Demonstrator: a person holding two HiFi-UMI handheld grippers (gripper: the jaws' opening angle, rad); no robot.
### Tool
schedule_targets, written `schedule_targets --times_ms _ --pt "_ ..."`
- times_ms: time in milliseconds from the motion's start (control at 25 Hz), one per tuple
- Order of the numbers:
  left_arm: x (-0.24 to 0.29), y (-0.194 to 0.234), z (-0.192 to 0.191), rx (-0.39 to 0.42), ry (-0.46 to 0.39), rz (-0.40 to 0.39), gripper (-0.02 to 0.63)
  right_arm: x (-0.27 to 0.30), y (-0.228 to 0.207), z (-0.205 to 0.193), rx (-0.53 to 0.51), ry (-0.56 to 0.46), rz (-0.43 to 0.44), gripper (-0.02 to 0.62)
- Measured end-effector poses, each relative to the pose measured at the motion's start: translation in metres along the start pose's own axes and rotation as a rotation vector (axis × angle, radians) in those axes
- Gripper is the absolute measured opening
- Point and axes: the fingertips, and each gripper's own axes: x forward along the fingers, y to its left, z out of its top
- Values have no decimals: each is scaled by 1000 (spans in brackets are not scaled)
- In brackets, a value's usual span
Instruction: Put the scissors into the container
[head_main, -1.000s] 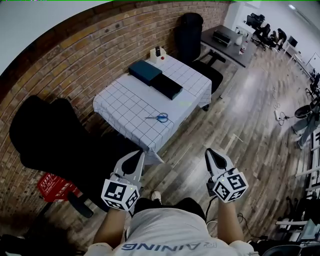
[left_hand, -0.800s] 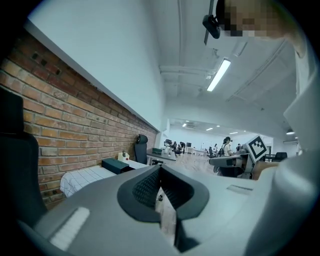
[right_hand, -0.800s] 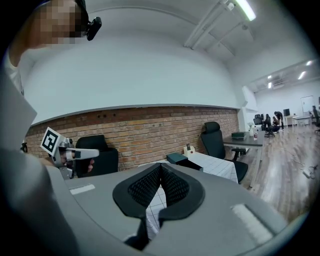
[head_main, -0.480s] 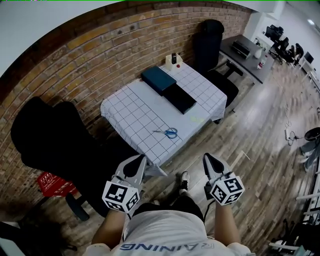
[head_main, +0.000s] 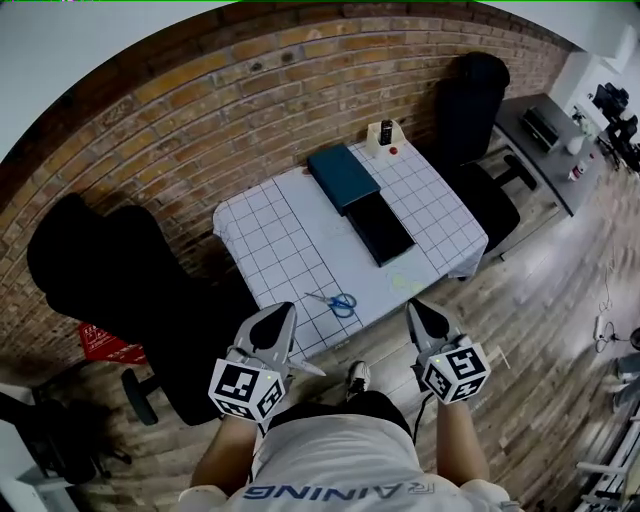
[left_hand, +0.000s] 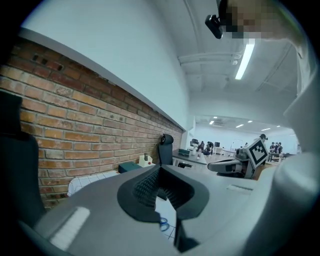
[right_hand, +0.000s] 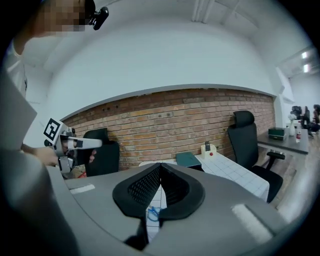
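Blue-handled scissors (head_main: 338, 302) lie near the front edge of the table (head_main: 270, 240) with the white checked cloth. Further back lie a teal box (head_main: 343, 177) and a black box (head_main: 380, 228), side by side. My left gripper (head_main: 285, 309) hangs just before the table's front corner, left of the scissors, shut and empty. My right gripper (head_main: 413, 306) is held level with it at the right, also shut and empty. In the left gripper view the scissors (left_hand: 164, 225) show below the closed jaws (left_hand: 159, 167); the right gripper view shows the scissors (right_hand: 152, 214) below its own.
A small beige device (head_main: 385, 137) stands at the table's far corner. Black office chairs stand at the left (head_main: 110, 270) and far right (head_main: 475, 95). A brick wall (head_main: 200, 110) runs behind the table. A red box (head_main: 105, 345) sits on the wooden floor at the left.
The person has stepped toward the table, so table and scissors now lie closer to both grippers and more centred. Both grippers stay shut and level.
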Motion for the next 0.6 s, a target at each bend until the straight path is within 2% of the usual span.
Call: schedule_targets --times_ms 160,280,480,600 --pt "29 1 -1 -13 4 97 2 34 -35 11 -46 33 100 17" --pt "37 9 -7 -33 28 178 2 64 -46 12 -56 65 182 17" --pt "33 30 -18 -71 58 275 2 109 -29 -8 -81 153 301 17" --pt "29 45 -28 -103 67 304 2 134 -15 -37 -106 291 337 18"
